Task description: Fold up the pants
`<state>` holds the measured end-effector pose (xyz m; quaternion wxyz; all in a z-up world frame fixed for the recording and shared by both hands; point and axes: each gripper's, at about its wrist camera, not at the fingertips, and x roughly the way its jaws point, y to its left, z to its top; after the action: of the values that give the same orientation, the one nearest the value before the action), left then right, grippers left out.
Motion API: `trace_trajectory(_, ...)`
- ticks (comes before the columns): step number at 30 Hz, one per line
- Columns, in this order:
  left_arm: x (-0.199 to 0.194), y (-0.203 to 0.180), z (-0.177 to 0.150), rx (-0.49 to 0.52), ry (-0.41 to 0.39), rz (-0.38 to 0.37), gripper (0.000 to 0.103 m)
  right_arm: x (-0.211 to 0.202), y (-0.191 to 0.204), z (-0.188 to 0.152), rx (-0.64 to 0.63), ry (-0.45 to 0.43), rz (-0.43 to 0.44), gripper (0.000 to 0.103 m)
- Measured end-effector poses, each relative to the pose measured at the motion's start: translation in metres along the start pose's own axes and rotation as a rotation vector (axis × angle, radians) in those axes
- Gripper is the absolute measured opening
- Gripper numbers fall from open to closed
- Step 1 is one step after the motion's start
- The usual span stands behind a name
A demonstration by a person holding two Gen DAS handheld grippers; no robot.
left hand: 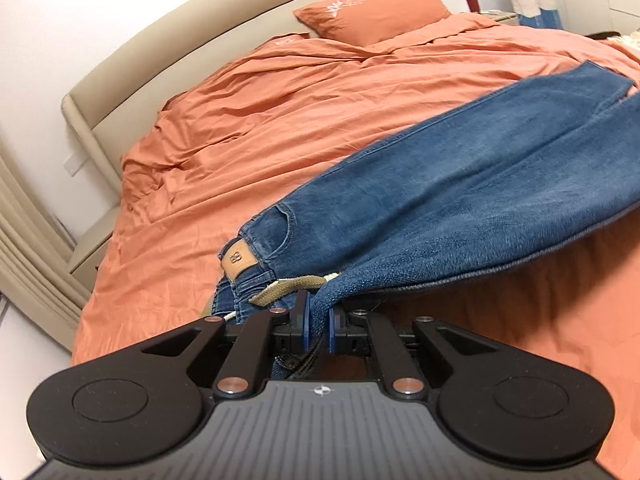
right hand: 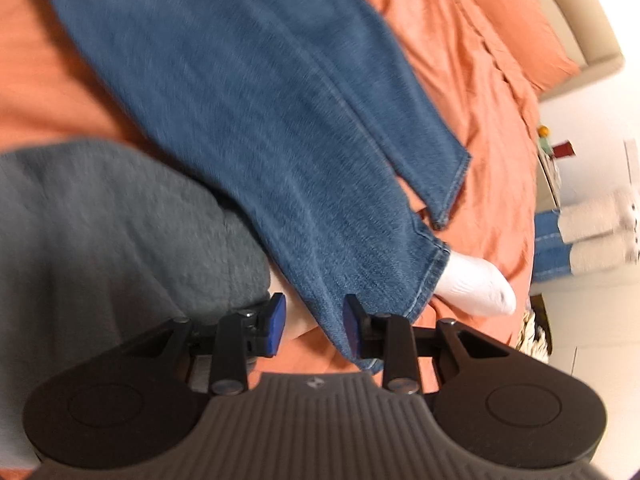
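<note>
Lengthwise, the jeans (left hand: pixel 460 184) stretch across the orange bed (left hand: pixel 240 140) from waist to hems. The left tool (left hand: pixel 319 330) is clamped on denim at the waist end; the right tool (right hand: pixel 314 326) sits half-parted around the near leg's hem, whether pressing it I cannot tell.
</note>
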<state>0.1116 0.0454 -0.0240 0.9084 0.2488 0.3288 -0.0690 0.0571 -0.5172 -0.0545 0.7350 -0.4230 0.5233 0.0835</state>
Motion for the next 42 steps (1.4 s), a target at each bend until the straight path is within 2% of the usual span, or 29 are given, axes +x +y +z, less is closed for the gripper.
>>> trace_trajectory(2,-0.005,-0.007,-0.005,-0.012,0.002,0.009,0.009,0.011,0.001,0.000,-0.017,0.002,-0.010,0.021)
trace_trajectory(6,-0.005,-0.008,-0.006,-0.041,0.008,0.014,0.009,0.023,0.006,0.000,-0.045,-0.013,-0.017,0.000)
trace_trajectory(9,-0.007,-0.004,-0.005,-0.062,0.007,0.008,0.009,0.016,0.007,-0.003,-0.051,-0.045,-0.053,0.000)
trace_trajectory(14,-0.014,0.005,0.003,-0.055,-0.014,0.031,0.007,-0.019,-0.032,0.005,0.148,-0.136,-0.142,0.000)
trace_trajectory(19,-0.014,0.029,0.041,-0.047,-0.061,0.044,0.007,-0.058,-0.095,0.035,0.363,-0.223,-0.210,0.000)
trace_trajectory(23,0.034,0.039,0.082,-0.022,-0.026,0.056,0.007,-0.036,-0.137,0.075,0.469,-0.174,-0.207,0.000)
trace_trajectory(30,0.143,0.052,0.129,0.003,0.083,0.040,0.008,0.039,-0.170,0.152,0.503,-0.083,-0.234,0.000)
trace_trajectory(37,0.253,0.049,0.129,0.017,0.214,-0.012,0.009,0.144,-0.189,0.217,0.448,-0.011,-0.224,0.000)
trace_trajectory(42,0.300,0.044,0.114,0.032,0.290,-0.070,0.012,0.208,-0.183,0.237,0.383,0.049,-0.194,0.000)
